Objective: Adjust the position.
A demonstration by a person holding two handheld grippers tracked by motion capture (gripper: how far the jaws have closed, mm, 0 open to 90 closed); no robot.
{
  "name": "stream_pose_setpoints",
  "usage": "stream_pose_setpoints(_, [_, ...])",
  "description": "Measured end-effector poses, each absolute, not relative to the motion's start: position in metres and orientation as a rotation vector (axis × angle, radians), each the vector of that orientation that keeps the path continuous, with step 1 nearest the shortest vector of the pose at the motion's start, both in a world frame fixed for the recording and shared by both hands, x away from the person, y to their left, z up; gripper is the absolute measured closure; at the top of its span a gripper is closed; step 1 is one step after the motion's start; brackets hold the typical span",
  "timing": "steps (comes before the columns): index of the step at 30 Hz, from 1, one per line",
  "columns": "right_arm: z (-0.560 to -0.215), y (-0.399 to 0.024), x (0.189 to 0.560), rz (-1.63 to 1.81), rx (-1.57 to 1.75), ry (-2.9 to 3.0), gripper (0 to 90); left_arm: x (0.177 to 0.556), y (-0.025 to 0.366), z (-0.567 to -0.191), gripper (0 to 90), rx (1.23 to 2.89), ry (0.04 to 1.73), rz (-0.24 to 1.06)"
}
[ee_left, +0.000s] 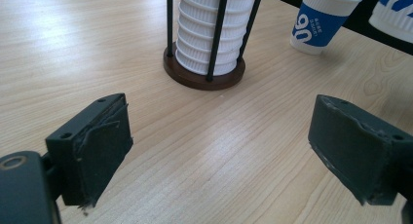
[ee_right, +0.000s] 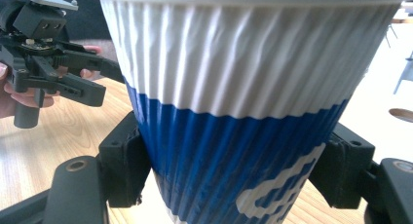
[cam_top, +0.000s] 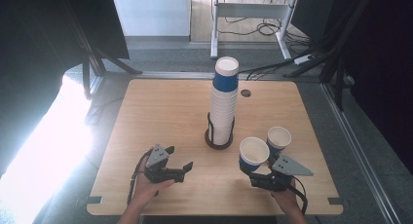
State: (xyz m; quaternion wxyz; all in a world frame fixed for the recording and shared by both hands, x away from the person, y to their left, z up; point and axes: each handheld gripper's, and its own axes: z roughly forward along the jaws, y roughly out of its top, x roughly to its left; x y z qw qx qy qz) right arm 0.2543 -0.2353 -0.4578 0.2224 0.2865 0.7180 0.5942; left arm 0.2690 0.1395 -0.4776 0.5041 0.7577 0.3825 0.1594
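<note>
Setting: a light wooden table [cam_top: 160,117] with rounded corners, seen from above; a person's two hands come in from the near edge, each holding a black two-jaw gripper.
Right gripper [cam_top: 253,174]: its jaws are clamped on the lower blue part of a ribbed paper cup, white above and blue below [cam_top: 253,153]. In the right gripper view, both black pads press against the cup's sides [ee_right: 234,126].
Held cup: upright, open mouth up, at the near right part of the table, to the right of the cup stack.
Left gripper [cam_top: 179,158]: jaws wide apart with only bare table between them. In the left gripper view [ee_left: 219,156] the two pads stand far from each other. It sits at the near left, well apart from the held cup.
Cup stack: a tall column of white ribbed paper cups with a blue one on top [cam_top: 223,102], standing in a round dark-brown base with thin black upright rods [ee_left: 203,74], near the table's middle.
Second cup: another white and blue paper cup [cam_top: 278,139] stands upright on the table just behind and to the right of the held one.
</note>
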Motion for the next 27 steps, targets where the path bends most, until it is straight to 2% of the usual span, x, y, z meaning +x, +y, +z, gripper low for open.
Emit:
stream_pose_setpoints(18, [-0.469, -0.276, 0.245, 1.599, 0.904, 1.916, 25.9, 0.271, 0.142, -0.480, 8.9, 1.837, 0.933, 0.374])
stream_pose_setpoints(27, [-0.480, -0.268, 0.253, 1.560, 0.931, 1.966, 25.9, 0.271, 0.141, -0.481, 8.9, 1.846, 0.937, 0.375])
